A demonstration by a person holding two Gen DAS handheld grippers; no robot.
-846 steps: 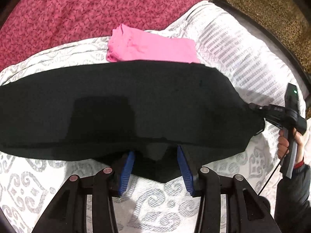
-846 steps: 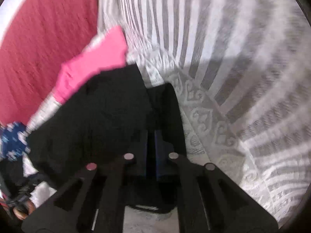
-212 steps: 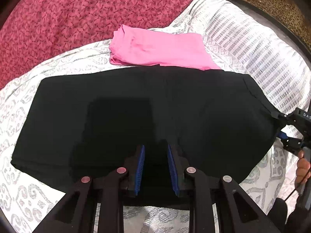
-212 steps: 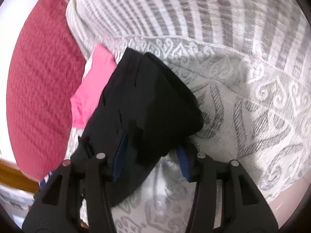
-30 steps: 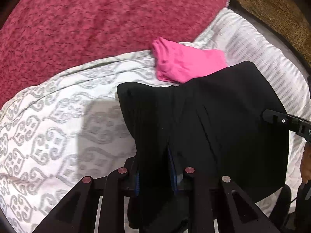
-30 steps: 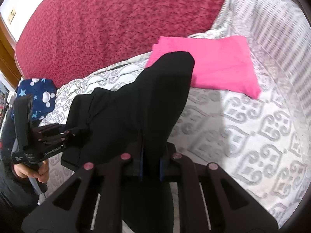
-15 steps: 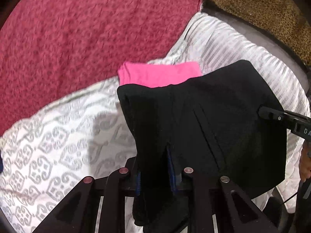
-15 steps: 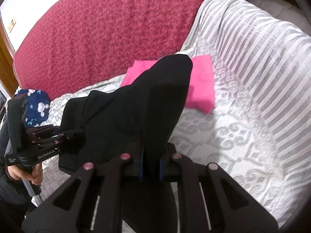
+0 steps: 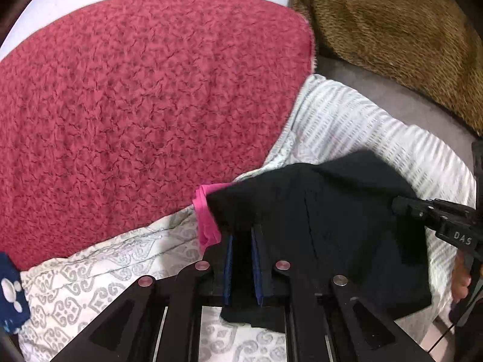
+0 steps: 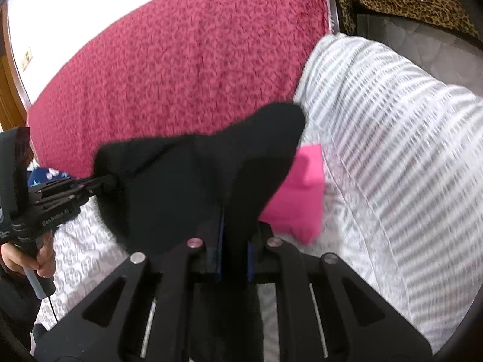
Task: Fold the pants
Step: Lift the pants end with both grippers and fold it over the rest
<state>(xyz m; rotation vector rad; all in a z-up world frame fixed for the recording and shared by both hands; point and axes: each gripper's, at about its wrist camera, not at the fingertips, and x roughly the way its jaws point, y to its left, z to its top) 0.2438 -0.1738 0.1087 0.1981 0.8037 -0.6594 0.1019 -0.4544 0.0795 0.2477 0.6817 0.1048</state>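
The folded black pants (image 9: 332,211) hang in the air between both grippers, above the bed. My left gripper (image 9: 241,232) grips their near left edge; its jaws are closing, and black cloth fills the narrow gap between the blue pads. My right gripper (image 10: 234,220) holds the other end of the pants (image 10: 196,181) the same way, its jaws closing on the cloth. Each gripper shows in the other's view: the right gripper (image 9: 401,203) at the pants' right edge, the left gripper (image 10: 99,181) at their left edge. The fingertips are hidden by fabric.
A folded pink garment (image 9: 205,220) (image 10: 299,196) lies on the white patterned bedcover (image 9: 362,126) just beyond the pants, mostly hidden. A red textured blanket (image 9: 135,105) covers the far side. Leopard-print fabric (image 9: 392,30) lies at the back right. A blue printed cloth (image 9: 9,286) is at the left edge.
Both grippers rose and moved forward with the pants, which left the bedcover. The pink garment is now mostly hidden behind the black cloth. More of the red blanket shows.
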